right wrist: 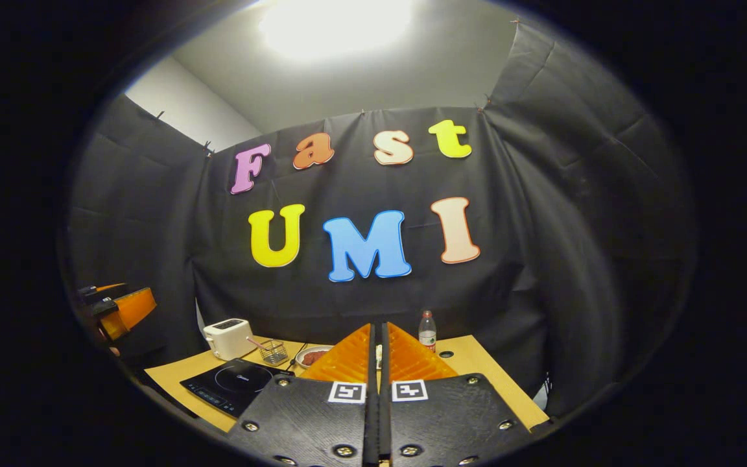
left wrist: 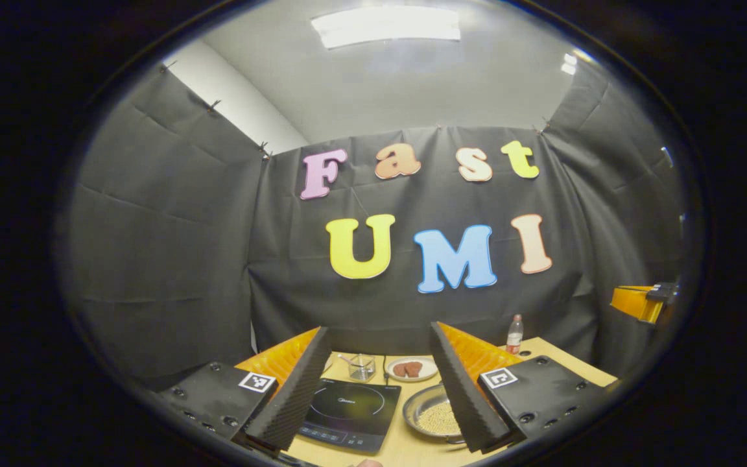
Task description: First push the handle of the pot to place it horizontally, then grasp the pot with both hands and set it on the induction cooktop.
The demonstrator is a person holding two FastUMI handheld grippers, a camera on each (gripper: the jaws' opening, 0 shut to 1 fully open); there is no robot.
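In the left gripper view a shallow metal pot (left wrist: 435, 415) holding pale grains sits on the wooden table (left wrist: 561, 355), just right of the black induction cooktop (left wrist: 351, 412). My left gripper (left wrist: 379, 327) hovers above and short of both, open, nothing between its fingers. Its right finger (left wrist: 467, 389) covers the pot's right side, and the handle is hidden. In the right gripper view my right gripper (right wrist: 379, 327) is shut, fingers pressed together with nothing held. The cooktop (right wrist: 234, 383) lies to its lower left. Each gripper shows at the other view's edge: right gripper (left wrist: 642, 301), left gripper (right wrist: 120, 308).
Behind the cooktop stand a small glass container (left wrist: 362, 366) and a plate with brown pieces (left wrist: 411, 368). A plastic bottle (right wrist: 427, 331) stands at the table's back. A white toaster (right wrist: 229, 337) and a wire basket (right wrist: 273, 351) sit at the back left.
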